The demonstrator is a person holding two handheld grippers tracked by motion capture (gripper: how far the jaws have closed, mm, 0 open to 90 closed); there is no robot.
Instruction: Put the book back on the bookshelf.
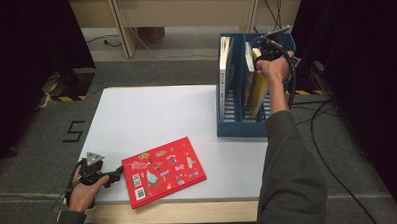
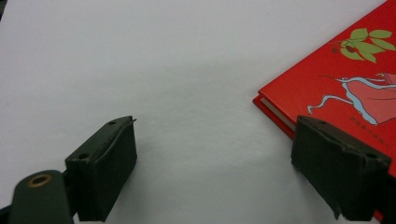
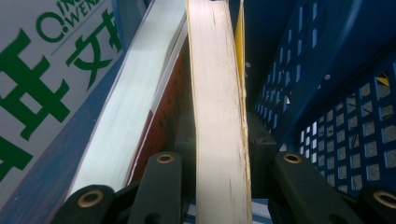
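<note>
Right claw (image 3: 219, 154) grasps the yellow-covered book (image 3: 217, 116), already lowered into the blue slotted plastic rack (image 1: 237, 123) beside other upright books (nearly shelved, I judge). Left claw (image 2: 215, 163) rests released on the white counter (image 2: 140, 60); just beside it, the red picture book (image 1: 163, 170) waits.

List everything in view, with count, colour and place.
Yellow book: one, yellow cover, cream page edge, tilted in the rack's middle slot, clamped by the right gripper.
Red book: one, red with small pictures, flat on the table's near side.
Other books: at least two, white-edged; one in the left slot, one beside the yellow book.
Rack: one, blue, slotted, at the table's far right.
Table: one, white top.
Left gripper: black, jaws open, at the red book's left corner.
Right gripper: black, over the rack.
</note>
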